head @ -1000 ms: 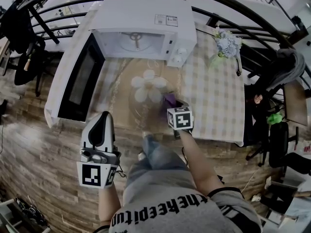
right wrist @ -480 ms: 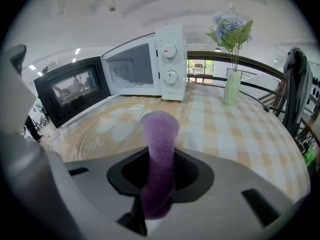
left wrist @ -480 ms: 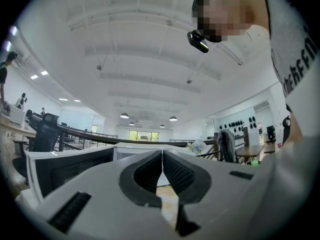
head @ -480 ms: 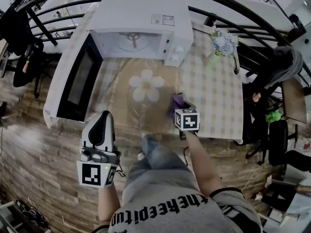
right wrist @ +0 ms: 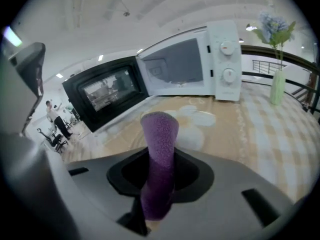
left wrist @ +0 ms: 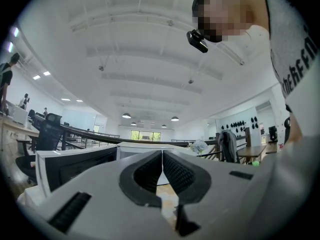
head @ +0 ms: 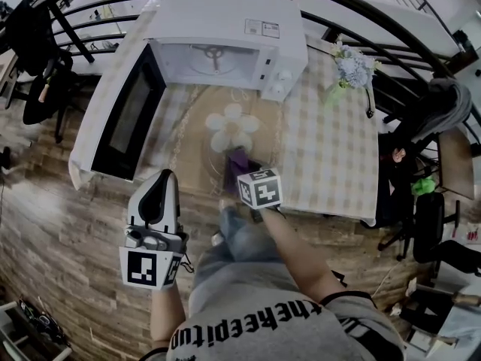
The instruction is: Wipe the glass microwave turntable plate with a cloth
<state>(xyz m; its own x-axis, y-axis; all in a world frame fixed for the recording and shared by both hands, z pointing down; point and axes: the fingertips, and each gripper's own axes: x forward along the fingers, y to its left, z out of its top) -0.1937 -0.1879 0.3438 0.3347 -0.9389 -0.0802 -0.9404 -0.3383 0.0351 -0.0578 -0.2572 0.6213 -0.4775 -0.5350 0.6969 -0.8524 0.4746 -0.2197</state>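
Note:
The glass turntable plate (head: 214, 156) lies on the flower-patterned mat in front of the microwave; it is clear and only its faint rim shows. My right gripper (head: 242, 170) is shut on a purple cloth (head: 237, 159) over the plate's near side. In the right gripper view the cloth (right wrist: 160, 149) stands up between the jaws, with the mat and plate area beyond it. My left gripper (head: 159, 183) hangs off the table's near edge to the left, over the floor. Its jaws (left wrist: 161, 169) are shut with nothing in them.
A white microwave (head: 225, 28) stands at the back of the table with its black door (head: 131, 115) swung open to the left. A vase of flowers (head: 349, 70) stands at the back right. The checked tablecloth (head: 331, 156) shows to the right. Chairs stand around.
My right gripper with the cloth swung out to the right, then came back left and nearer to me across the plate. The left gripper has stayed in place.

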